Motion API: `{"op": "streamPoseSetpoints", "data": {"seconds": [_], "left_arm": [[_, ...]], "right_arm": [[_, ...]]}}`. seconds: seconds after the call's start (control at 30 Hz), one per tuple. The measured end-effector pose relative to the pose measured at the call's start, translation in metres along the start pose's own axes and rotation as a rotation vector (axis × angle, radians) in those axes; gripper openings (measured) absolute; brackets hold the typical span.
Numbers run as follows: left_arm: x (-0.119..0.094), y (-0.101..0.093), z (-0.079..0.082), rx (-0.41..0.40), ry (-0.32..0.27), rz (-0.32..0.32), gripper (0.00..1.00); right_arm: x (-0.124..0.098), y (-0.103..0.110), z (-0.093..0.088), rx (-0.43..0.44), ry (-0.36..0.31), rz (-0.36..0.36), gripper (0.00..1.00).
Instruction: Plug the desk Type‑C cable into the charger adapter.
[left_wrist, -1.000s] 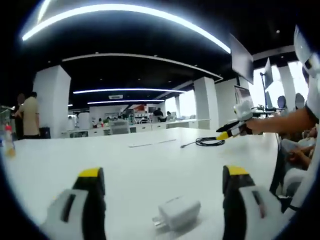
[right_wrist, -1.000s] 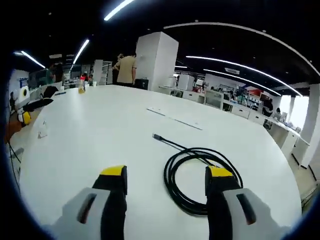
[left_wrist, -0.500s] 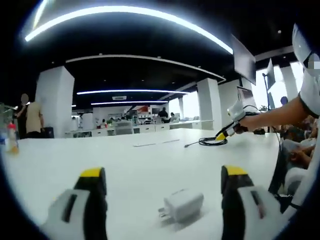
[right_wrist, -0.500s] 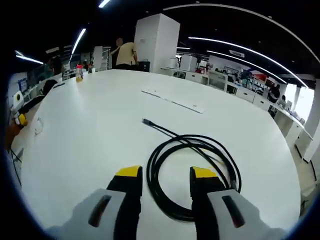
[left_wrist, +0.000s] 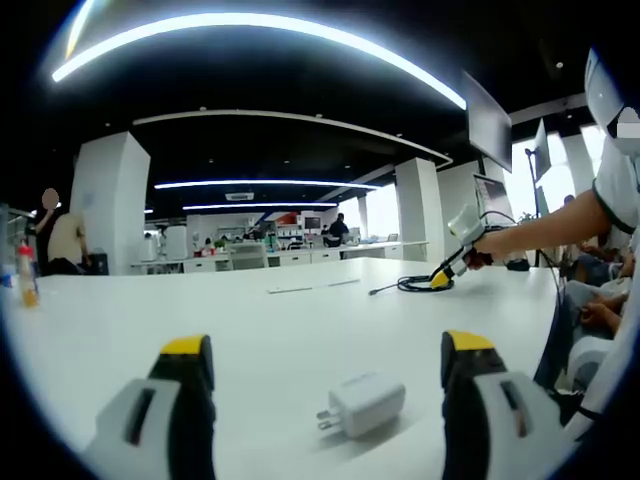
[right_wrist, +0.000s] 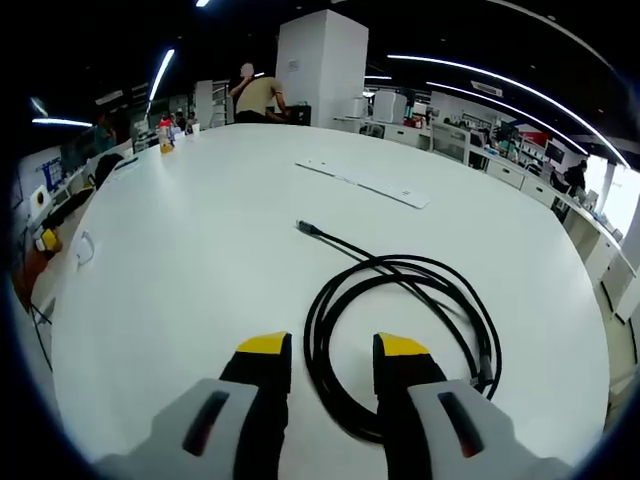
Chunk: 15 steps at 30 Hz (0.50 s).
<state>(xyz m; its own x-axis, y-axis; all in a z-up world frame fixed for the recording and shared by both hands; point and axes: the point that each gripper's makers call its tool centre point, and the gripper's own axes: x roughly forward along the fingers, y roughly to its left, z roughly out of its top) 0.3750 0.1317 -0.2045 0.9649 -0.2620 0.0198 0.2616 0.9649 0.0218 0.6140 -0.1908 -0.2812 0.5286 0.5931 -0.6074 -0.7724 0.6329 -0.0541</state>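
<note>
Narrowing since the earlier frames, the right gripper (right_wrist: 328, 350) now has its yellow-tipped jaws drawn close, with a strand of the coiled black Type-C cable (right_wrist: 400, 320) running between them at the lower centre of the right gripper view. Whether the pads actually pinch the strand I cannot tell; a slim gap remains around it. A second ago those jaws stood wide, straddling the near side of the coil. The cable's free plug end (right_wrist: 303, 228) lies just above the middle of that view, pointing to the upper left, on the white table (right_wrist: 180, 250).

In the left gripper view the right gripper (left_wrist: 445, 275) shows at right of centre, tipped lower onto the cable (left_wrist: 415, 284) than before, held by a person's outstretched arm (left_wrist: 540, 225).

The left gripper (left_wrist: 320, 350) has its jaws wide apart at the bottom of its view, holding nothing, as earlier. The white charger adapter (left_wrist: 365, 405) lies on the table (left_wrist: 300, 320) between them, prongs toward the left, sitting slightly higher in the frame than a second ago. A bottle (left_wrist: 27, 272) stands at the far left edge, and another person (left_wrist: 62, 235) is near a white pillar (left_wrist: 112, 200) behind it.
</note>
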Motion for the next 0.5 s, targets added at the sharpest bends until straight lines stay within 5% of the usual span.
{"op": "streamPoseSetpoints", "data": {"seconds": [0.5], "left_arm": [[-0.001,-0.001,0.0,-0.004,0.002,0.002,0.92]], "right_arm": [[0.005,0.009,-0.009,-0.01,0.068,0.054,0.19]]}}
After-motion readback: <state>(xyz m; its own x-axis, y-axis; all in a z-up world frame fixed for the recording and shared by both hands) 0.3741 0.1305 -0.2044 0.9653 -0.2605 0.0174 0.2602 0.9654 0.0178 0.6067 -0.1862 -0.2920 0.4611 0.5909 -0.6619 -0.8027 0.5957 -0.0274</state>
